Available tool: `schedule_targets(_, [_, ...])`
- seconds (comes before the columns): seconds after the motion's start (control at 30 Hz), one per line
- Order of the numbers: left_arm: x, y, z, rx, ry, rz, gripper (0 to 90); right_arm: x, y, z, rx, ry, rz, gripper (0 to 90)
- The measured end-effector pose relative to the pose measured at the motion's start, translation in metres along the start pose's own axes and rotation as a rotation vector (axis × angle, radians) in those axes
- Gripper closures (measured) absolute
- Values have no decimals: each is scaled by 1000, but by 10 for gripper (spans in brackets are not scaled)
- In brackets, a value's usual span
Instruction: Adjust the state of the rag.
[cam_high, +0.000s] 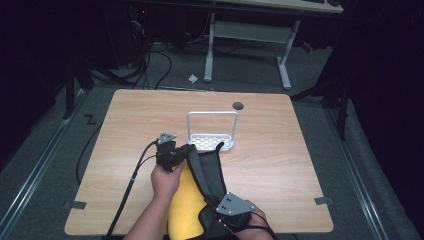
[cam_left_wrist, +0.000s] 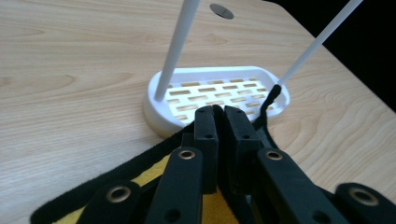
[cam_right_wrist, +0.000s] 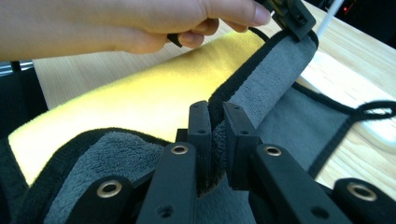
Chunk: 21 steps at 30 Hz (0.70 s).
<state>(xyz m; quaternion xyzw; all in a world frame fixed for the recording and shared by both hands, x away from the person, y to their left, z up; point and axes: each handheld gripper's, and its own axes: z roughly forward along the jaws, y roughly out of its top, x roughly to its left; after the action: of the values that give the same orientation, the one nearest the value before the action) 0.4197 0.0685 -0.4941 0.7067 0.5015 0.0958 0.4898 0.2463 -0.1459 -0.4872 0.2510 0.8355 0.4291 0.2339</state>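
Carrying a yellow-and-grey cloth (cam_high: 192, 197) above the near table edge toward the white rack (cam_high: 211, 141), left gripper (cam_left_wrist: 220, 112) and right gripper (cam_right_wrist: 215, 112) each pinched shut on its black hem; next, probably draping it over the rack's top bar.

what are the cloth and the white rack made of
Cloth: looks like soft microfibre or plush fabric, yellow on one face, grey on the other, with fuzzy nap and black stitched edging. White rack: probably glossy moulded plastic, with a slotted base and smooth thin uprights.
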Motion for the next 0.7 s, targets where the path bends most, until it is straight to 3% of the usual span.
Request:
schedule_targets(0.37, [-24,-1,24,31,-6,31,836,-11,-21,-11,51,-25,27,810])
schedule_targets(0.4, [-28,-2,30,41,3,31,823,-12,-28,-10,79,-15,41,746])
schedule_targets(0.43, [-28,-2,30,41,3,31,809,-12,-28,-10,79,-15,41,746])
schedule_targets(0.53, [-35,-3,39,34,-14,23,684,-17,-36,-12,83,-25,68,691])
schedule_targets(0.57, [-40,-3,44,30,-37,21,627,-22,-36,-19,54,-51,82,657])
schedule_targets(0.7, [-50,-2,47,27,-55,57,527,-33,-37,-26,22,-89,118,645])
